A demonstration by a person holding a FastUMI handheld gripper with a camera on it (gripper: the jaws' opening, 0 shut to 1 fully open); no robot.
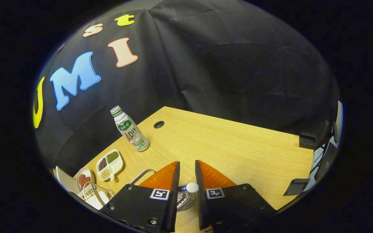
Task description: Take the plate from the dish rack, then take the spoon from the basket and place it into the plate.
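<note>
My gripper [187, 171] hangs over the wooden table [238, 152], its fingers drawn close with a narrow gap between them. In that gap sits the rounded white end of the spoon [190, 187], and both fingers press on it. Right under it is the ribbed metal basket [185, 201], whose wire handle [142, 175] sticks out to the left of the left finger. Further left, the white wire dish rack [93, 194] stands at the table's near corner. A white plate [64, 180] shows just behind it, partly hidden.
A small dish with red pieces [84, 178] and a divided dish of beans [109, 165] lie left of the fingers. Beyond them stands a clear bottle [129, 130], with a cable hole [159, 124] near it. Black brackets [308, 141] clamp the table's right edge.
</note>
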